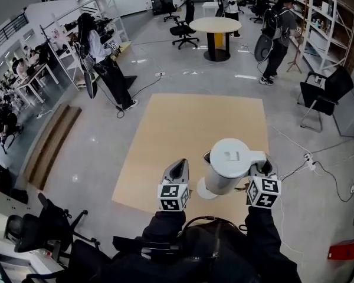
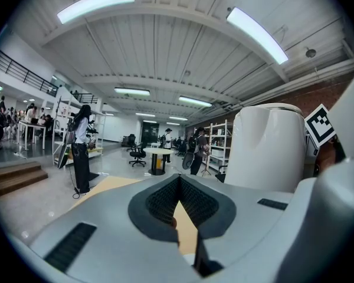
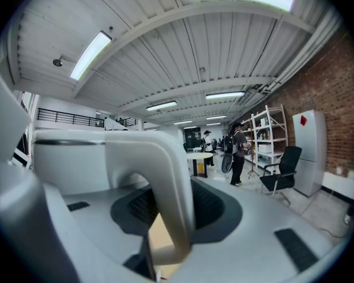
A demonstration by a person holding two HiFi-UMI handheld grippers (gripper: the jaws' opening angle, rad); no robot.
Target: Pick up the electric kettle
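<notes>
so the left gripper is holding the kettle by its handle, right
No, it's the right gripper that is holding the kettle by its handle. The right gripper view shows the handle between its jaws. The left gripper is beside the kettle with nothing in it.
</notes>
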